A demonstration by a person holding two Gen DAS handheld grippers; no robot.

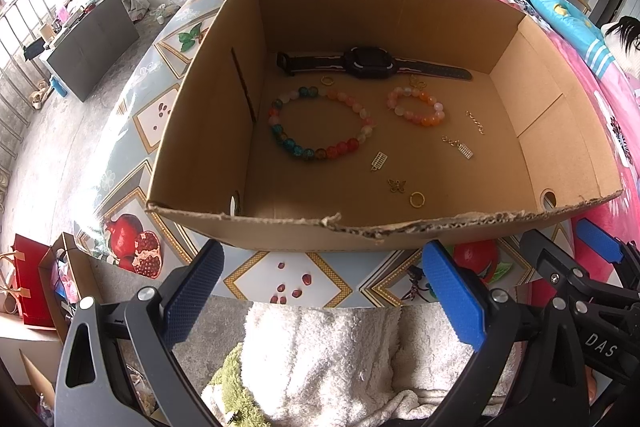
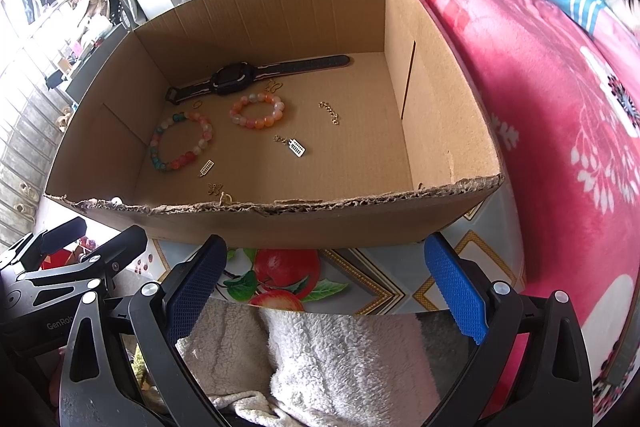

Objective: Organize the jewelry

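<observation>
**Jewelry all in the box, both grippers hanging back**

So here's where we're at. The cardboard box (image 1: 400,7) sits on the fruit-print tablecloth (image 1: 288,279), and everything is laid out on its floor. The black watch (image 1: 368,63) lies stretched along the box's far wall. Just in front of it, toward the box's left wall, is the big multicolour bead bracelet (image 1: 320,123), with the smaller orange-pink bracelet (image 1: 416,107) beside it, nearer the middle of the box. A short gold chain (image 1: 475,122) and a chain with a little abacus charm (image 1: 460,147) sit further toward the box's right wall. Closer to the torn front edge we've got a loose abacus charm (image 1: 378,161), a butterfly charm (image 1: 397,185) and a gold ring (image 1: 417,199).

Our left gripper (image 1: 332,291) and right gripper (image 2: 324,287) both hover outside the box's front wall, fingers spread wide, holding nothing. A fluffy white towel (image 2: 320,355) lies below them.
</observation>
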